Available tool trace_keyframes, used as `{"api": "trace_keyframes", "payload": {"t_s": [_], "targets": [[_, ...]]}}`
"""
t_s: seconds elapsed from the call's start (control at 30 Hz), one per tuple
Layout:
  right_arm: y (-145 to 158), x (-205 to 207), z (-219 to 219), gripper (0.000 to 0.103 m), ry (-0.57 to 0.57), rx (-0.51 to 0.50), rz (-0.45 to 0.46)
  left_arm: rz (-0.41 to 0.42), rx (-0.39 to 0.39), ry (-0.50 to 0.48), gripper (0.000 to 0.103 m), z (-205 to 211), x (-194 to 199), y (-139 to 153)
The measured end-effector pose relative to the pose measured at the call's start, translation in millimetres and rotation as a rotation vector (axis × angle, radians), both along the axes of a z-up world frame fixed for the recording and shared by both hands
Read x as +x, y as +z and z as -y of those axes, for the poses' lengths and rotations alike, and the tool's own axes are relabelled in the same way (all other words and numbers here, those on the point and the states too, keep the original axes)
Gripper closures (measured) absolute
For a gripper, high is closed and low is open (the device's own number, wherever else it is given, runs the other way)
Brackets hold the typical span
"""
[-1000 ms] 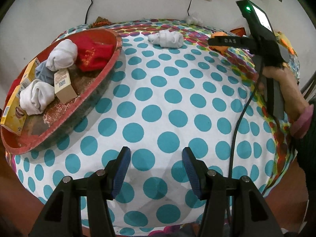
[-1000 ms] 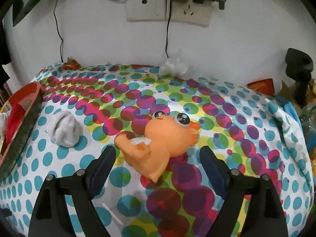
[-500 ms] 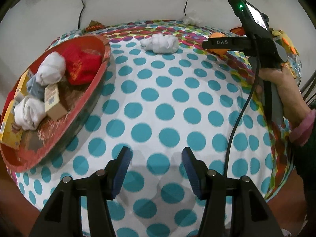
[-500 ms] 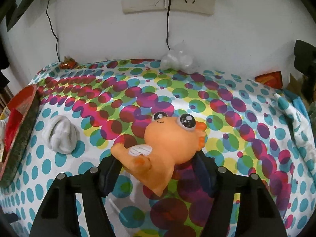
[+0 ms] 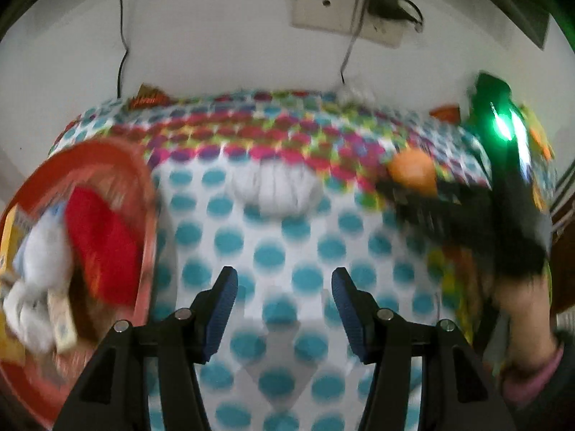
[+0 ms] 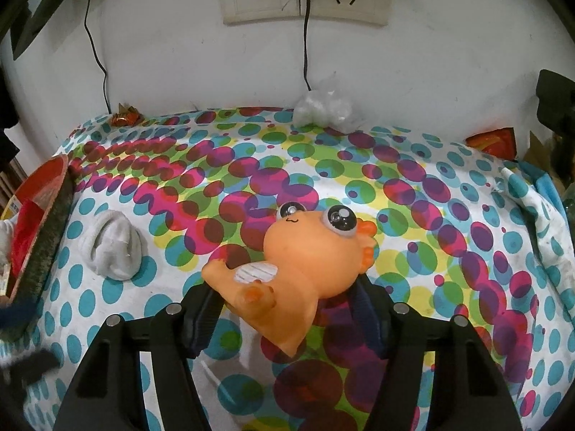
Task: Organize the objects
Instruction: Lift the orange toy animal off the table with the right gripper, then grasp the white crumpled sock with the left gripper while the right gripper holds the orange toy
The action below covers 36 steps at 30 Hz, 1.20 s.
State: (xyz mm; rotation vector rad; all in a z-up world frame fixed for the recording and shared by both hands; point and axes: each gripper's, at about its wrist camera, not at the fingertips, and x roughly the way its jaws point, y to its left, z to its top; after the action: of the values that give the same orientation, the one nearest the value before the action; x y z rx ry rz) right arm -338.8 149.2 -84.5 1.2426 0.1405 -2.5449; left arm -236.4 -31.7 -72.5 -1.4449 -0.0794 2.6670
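Closing in since a second ago, the right gripper [image 6: 284,309] is now pinching the orange toy [image 6: 305,258] between its pads above the dotted cloth [image 6: 431,215], while the left gripper [image 5: 284,309] is hovering half-open and empty, short of the white sock [image 5: 276,190].

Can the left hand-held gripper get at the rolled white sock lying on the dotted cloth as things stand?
Probably yes. The left hand-held gripper is open and empty, and only bare dotted cloth lies between it and the white sock. The red tray sits off to one side.
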Motion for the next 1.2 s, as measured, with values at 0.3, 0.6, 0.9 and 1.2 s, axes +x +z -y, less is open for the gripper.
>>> {"api": "trace_keyframes", "payload": {"t_s": [0.3, 0.6, 0.9, 1.2], "targets": [[0.0, -0.7, -0.3, 0.041, 0.001, -0.010, 0.003, 0.033, 0.021, 0.050, 0.046, -2.2, -63.6, -21.0], [0.5, -0.1, -1.0, 0.041, 0.001, -0.018, 0.005, -0.001, 0.016, 0.035, 0.049, -8.5, -80.1, -32.2], [-1.8, 1.8, 2.0, 0.041, 0.000, -0.002, 0.002, -0.028, -0.015, -0.026, 0.065, -14.5, -56.6, -13.6], [-3.7, 4.0, 9.0, 0.041, 0.000, 0.058, -0.014, -0.050, 0.005, -0.041, 0.065, 13.3, -0.9, 21.8]]}}
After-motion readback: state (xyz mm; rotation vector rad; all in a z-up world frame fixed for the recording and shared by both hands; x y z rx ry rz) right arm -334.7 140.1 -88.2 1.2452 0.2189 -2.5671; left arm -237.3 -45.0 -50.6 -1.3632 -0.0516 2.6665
